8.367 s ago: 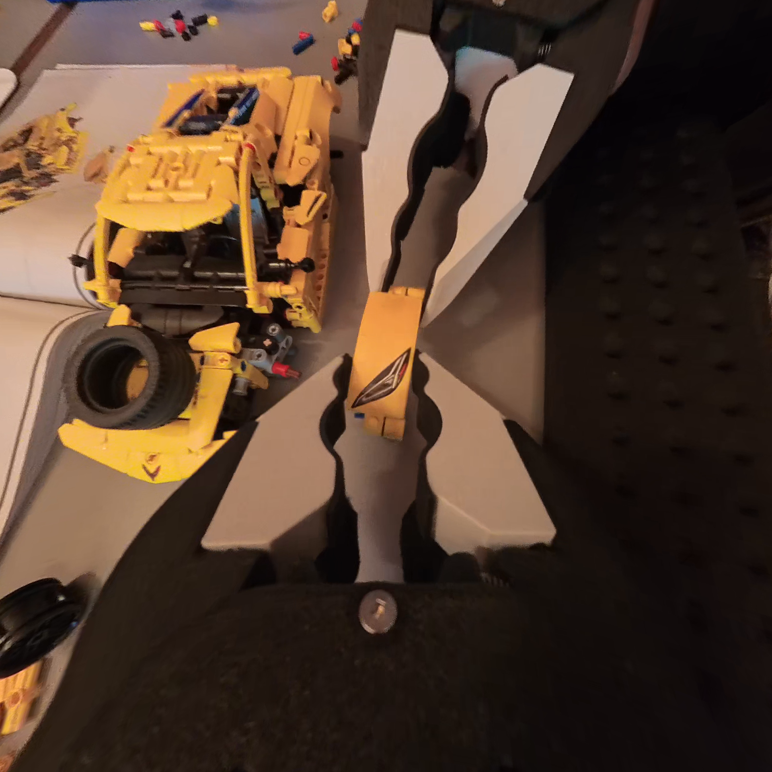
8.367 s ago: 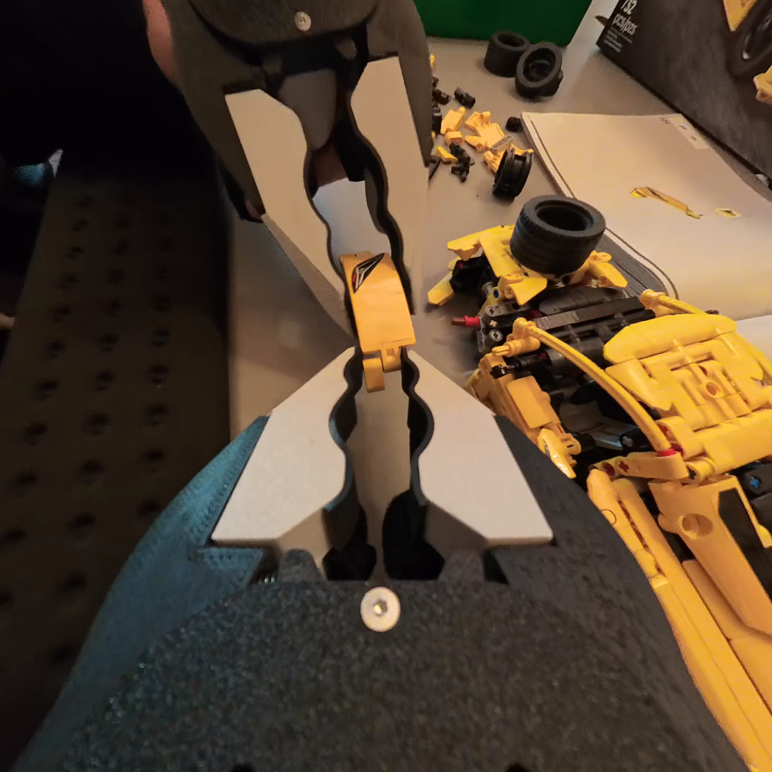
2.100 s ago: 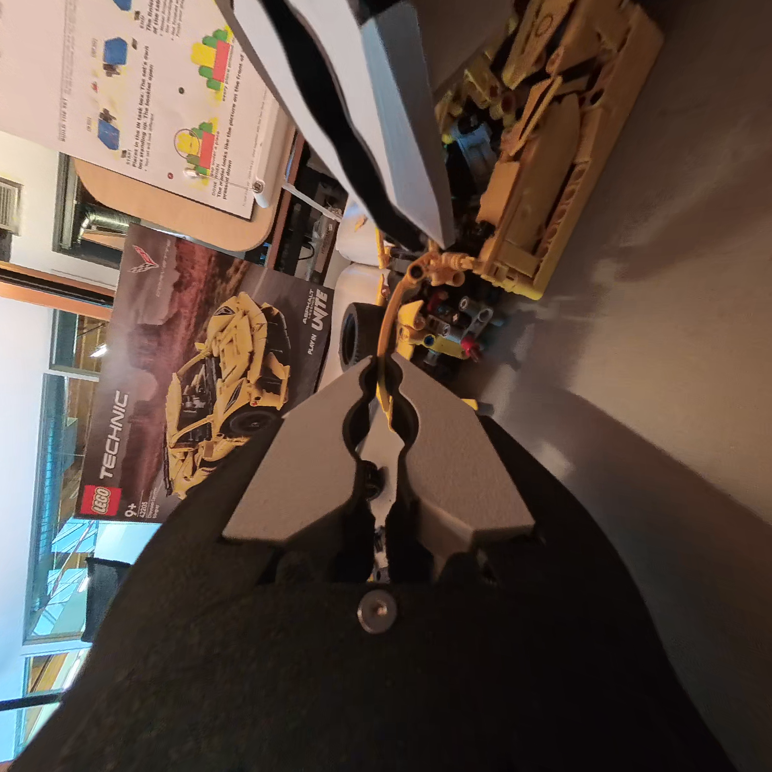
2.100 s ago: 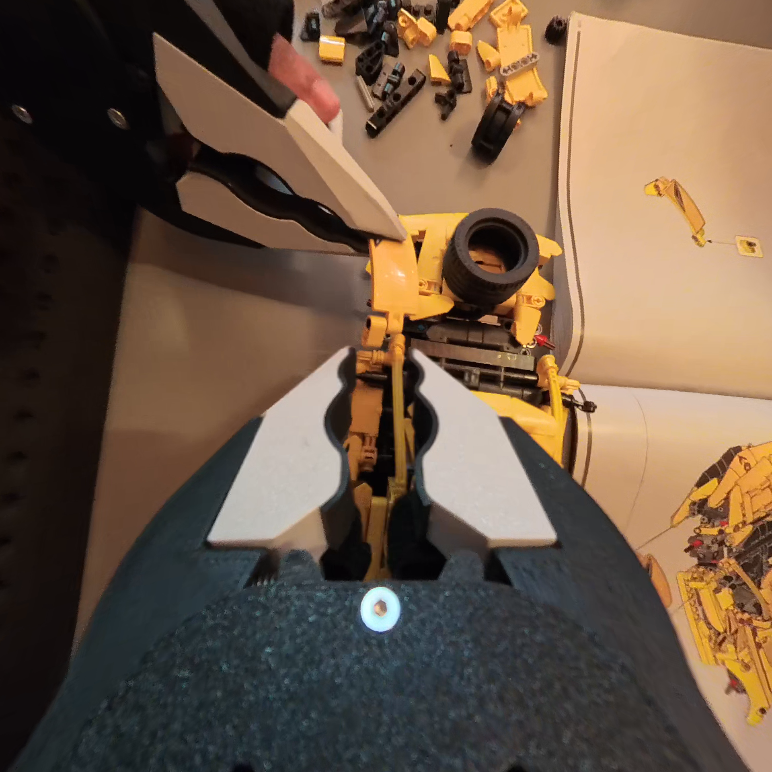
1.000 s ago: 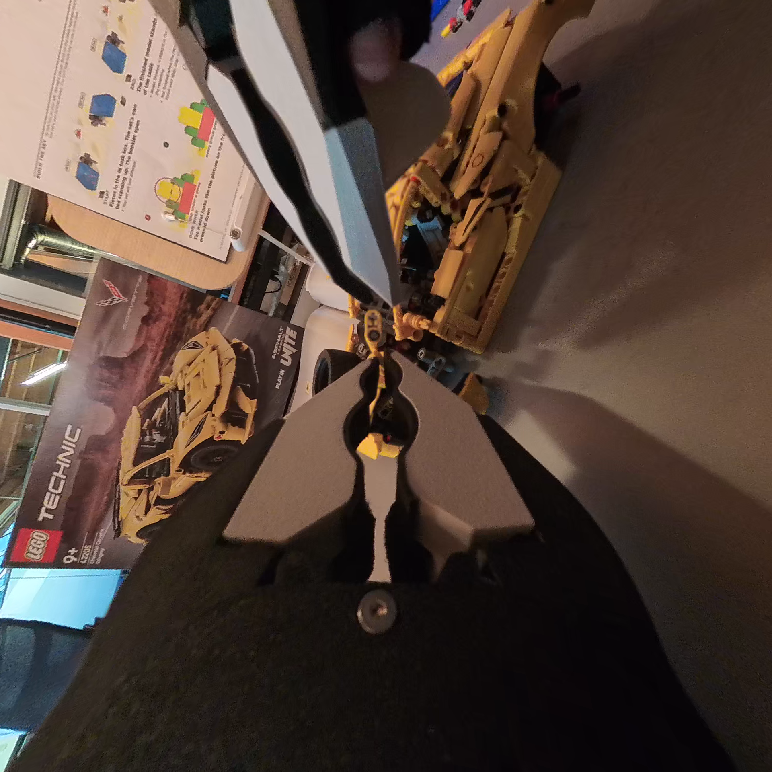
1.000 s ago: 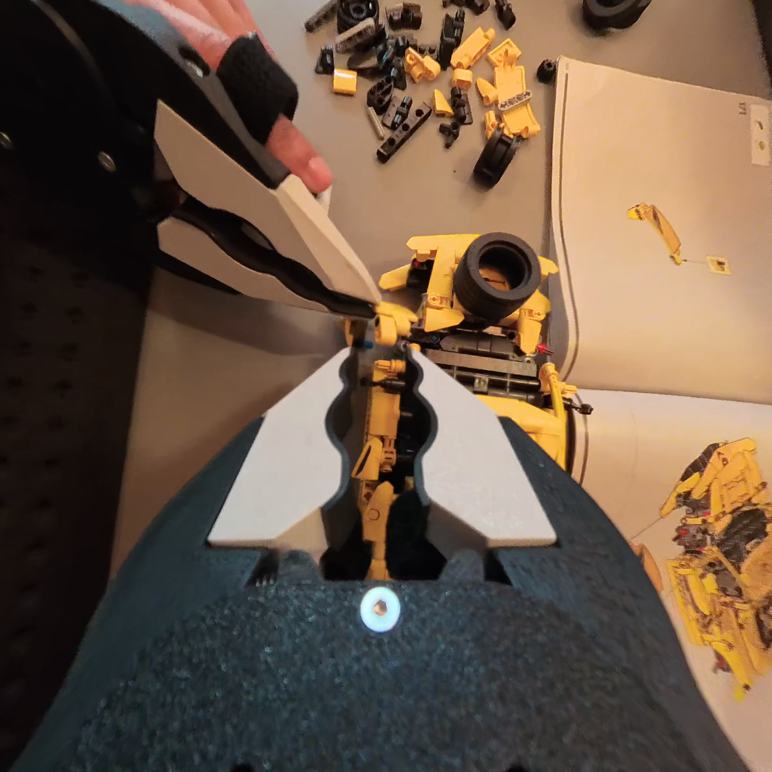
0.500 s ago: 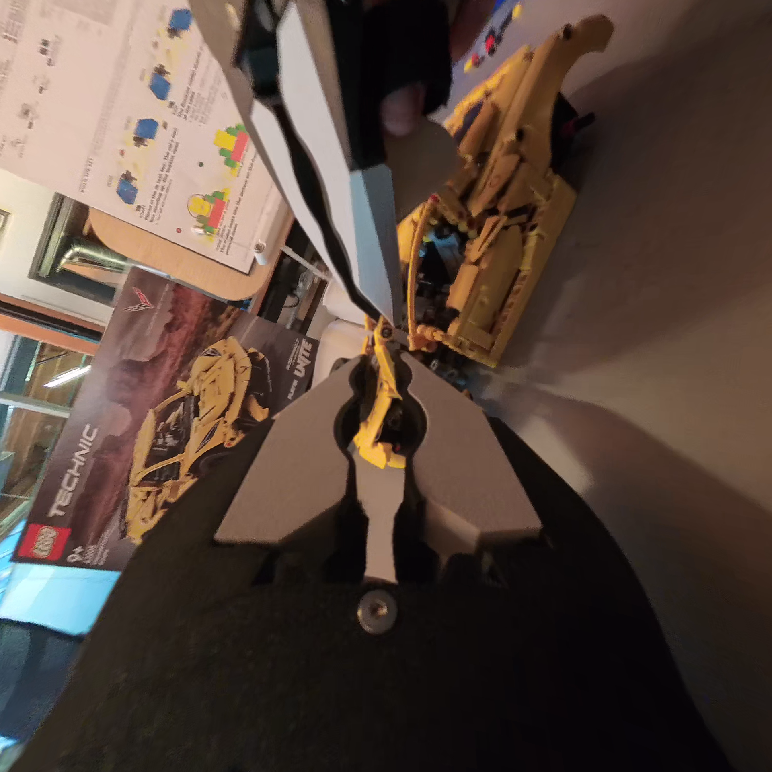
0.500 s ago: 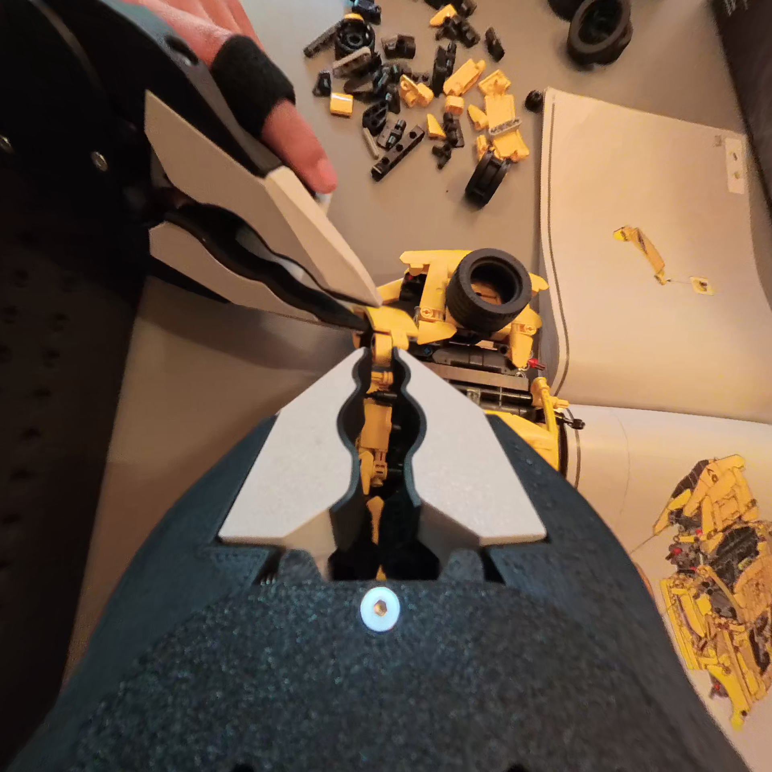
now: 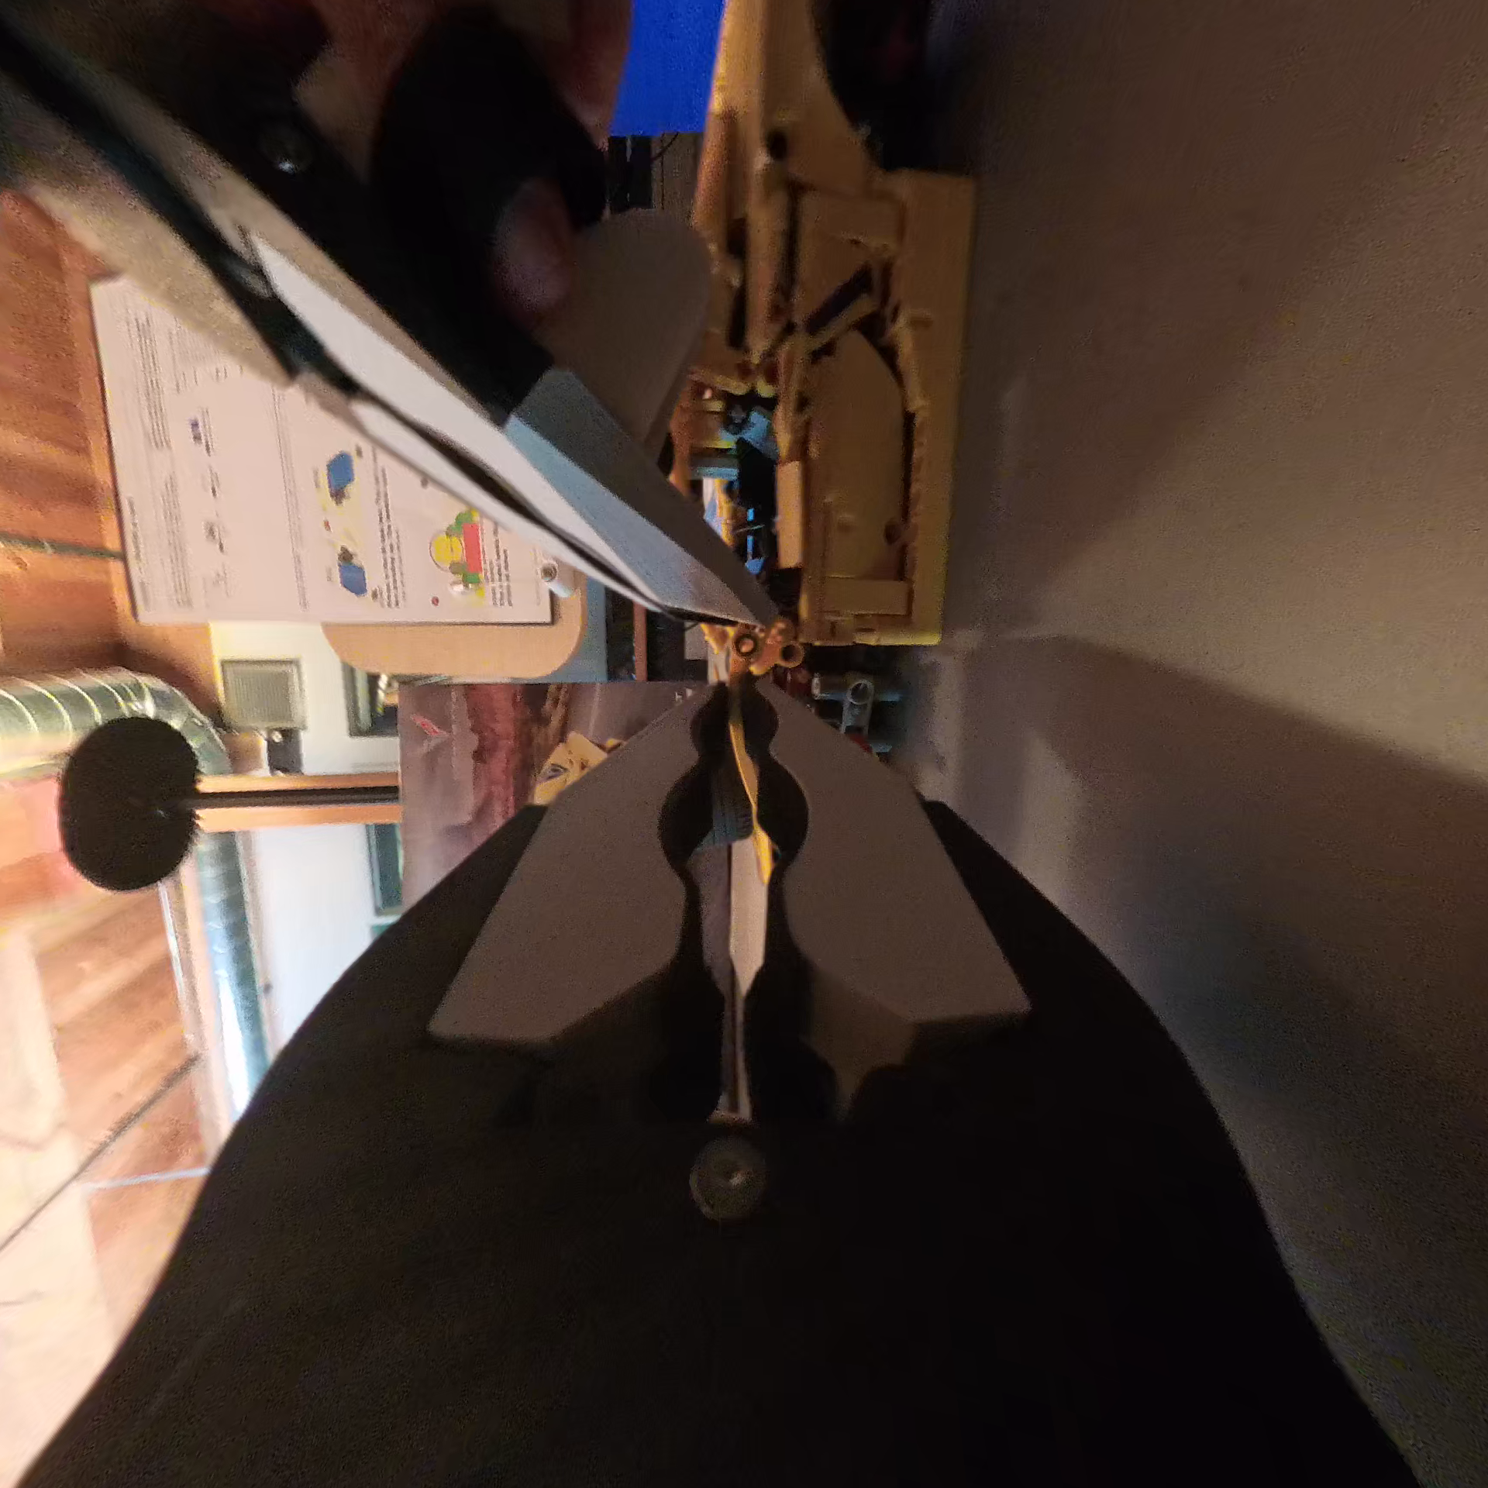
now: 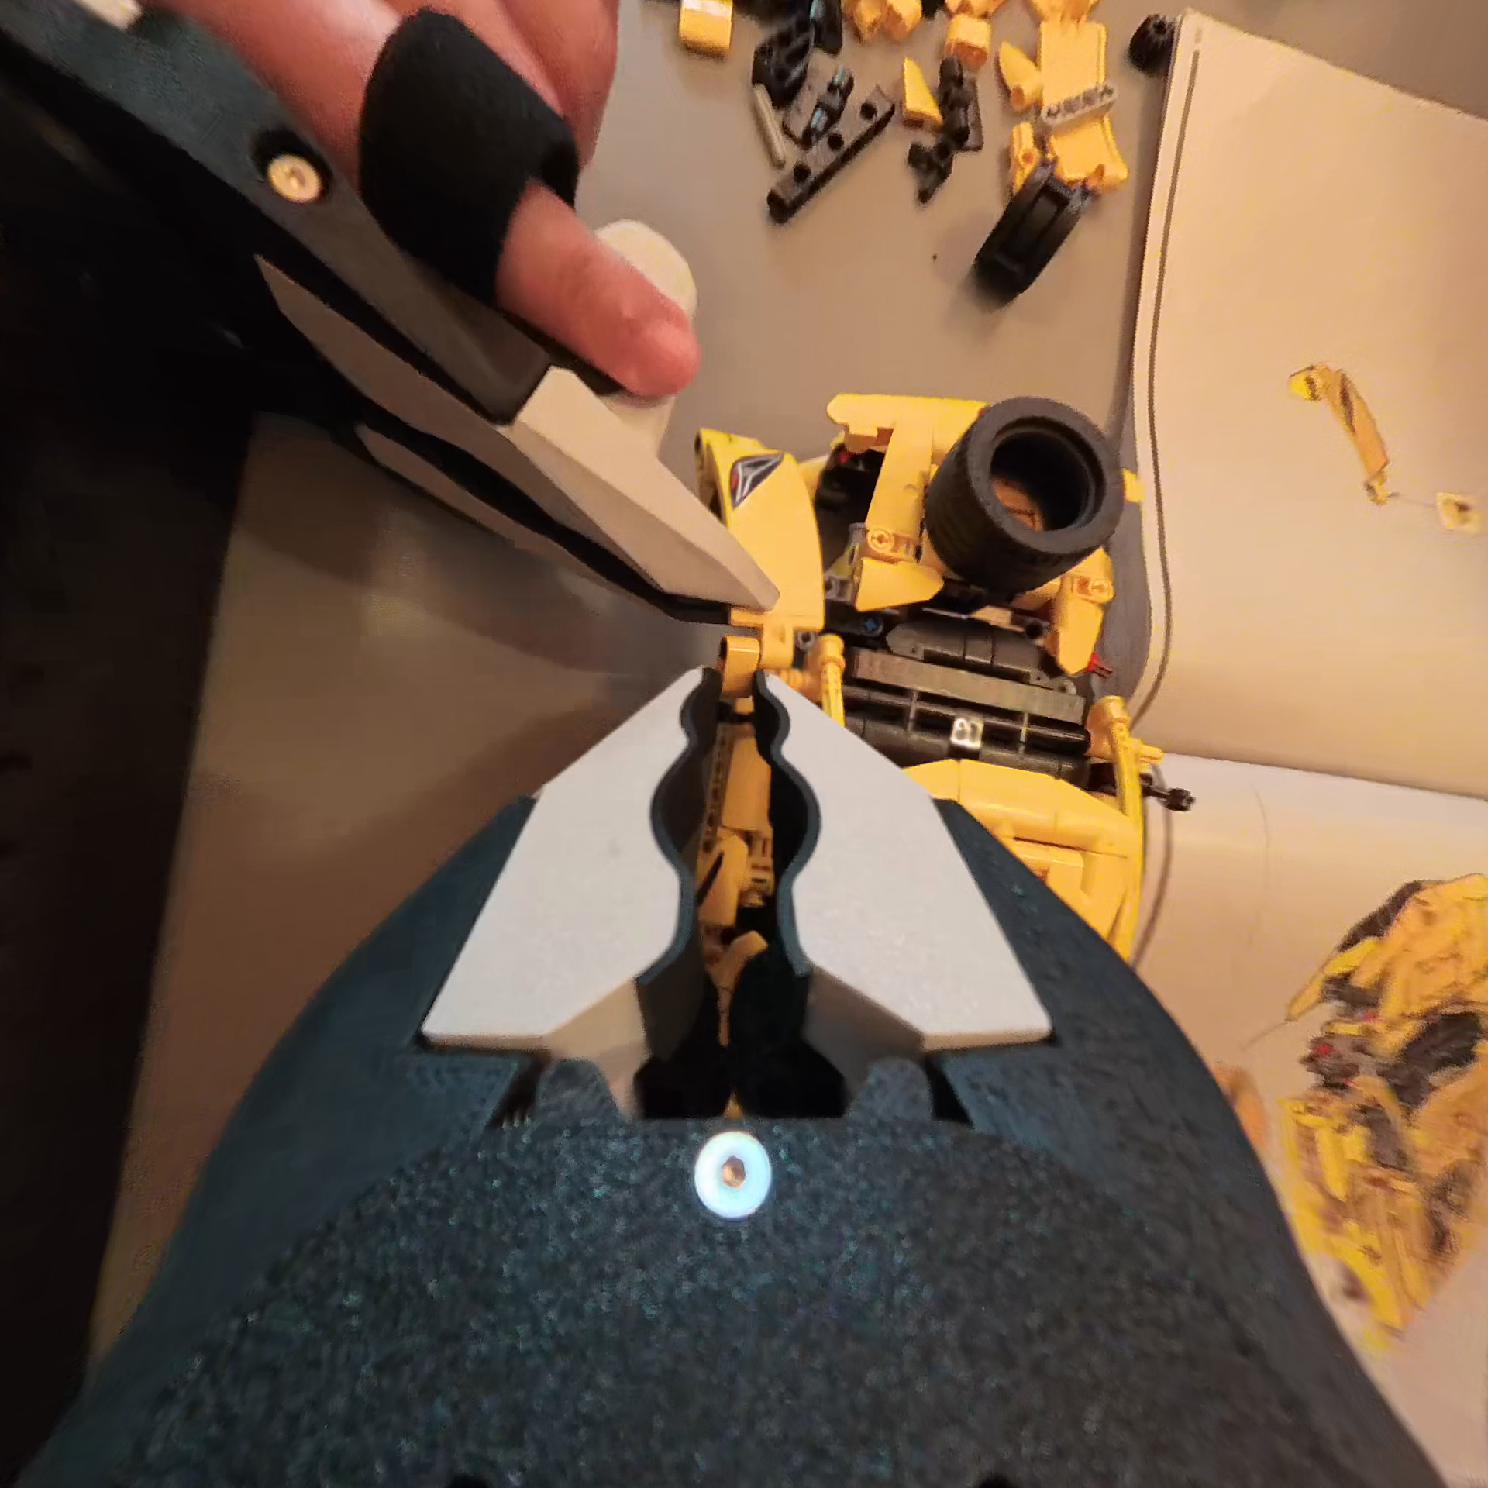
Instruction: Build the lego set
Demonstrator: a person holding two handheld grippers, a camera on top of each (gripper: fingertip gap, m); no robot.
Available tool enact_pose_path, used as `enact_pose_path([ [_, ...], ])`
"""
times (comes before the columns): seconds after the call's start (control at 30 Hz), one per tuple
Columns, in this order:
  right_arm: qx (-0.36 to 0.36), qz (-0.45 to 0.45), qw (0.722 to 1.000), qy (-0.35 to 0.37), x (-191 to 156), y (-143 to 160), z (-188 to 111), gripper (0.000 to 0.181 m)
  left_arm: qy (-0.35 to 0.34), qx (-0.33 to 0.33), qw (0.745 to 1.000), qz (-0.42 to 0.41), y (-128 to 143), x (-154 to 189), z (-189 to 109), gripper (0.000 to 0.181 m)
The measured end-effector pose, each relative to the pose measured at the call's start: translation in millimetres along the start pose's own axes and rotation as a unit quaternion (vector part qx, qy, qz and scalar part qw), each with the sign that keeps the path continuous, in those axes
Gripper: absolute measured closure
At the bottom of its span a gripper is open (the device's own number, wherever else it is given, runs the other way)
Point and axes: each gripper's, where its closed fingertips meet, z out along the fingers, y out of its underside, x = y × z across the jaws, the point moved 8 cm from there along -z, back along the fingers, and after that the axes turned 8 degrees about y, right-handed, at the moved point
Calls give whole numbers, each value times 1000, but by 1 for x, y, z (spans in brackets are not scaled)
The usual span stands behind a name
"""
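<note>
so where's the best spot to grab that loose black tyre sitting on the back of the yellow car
Probably the black tyre by its outer tread, one finger on each side, coming from above. It lies tilted with its open hub facing up and toward the booklet, so the rounded wall is exposed, while yellow car parts crowd its lower edge.

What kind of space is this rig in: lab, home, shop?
Likely an indoor lab or workshop set up for toy building. On the grey table lie a half-built yellow car, loose parts and an open instruction booklet. An instruction board, wood panelling and a metal duct stand beyond.
</note>
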Motion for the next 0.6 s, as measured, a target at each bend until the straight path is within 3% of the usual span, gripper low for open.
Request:
enact_pose_path([
  [0.17, -34, -92, 993, 67, -11, -3, 4, 174, 1, -3, 999, 48, 0, 5, 3, 179],
  [0.3, -4, -13, 1000, 20, -2, -1, -1, 174, -11, -1, 998, 57, 2, 2, 3, 179],
  [0.37, 9, 15, 1000, -2, 3, 1, -6, 165, -5, 0, 998, 59, 4, 3, 3, 179],
  [0.6, 24, 24, 999, 19, 12, 0, 0, 137, -26, -14, 995, 91, 3, 2, 3, 179],
])
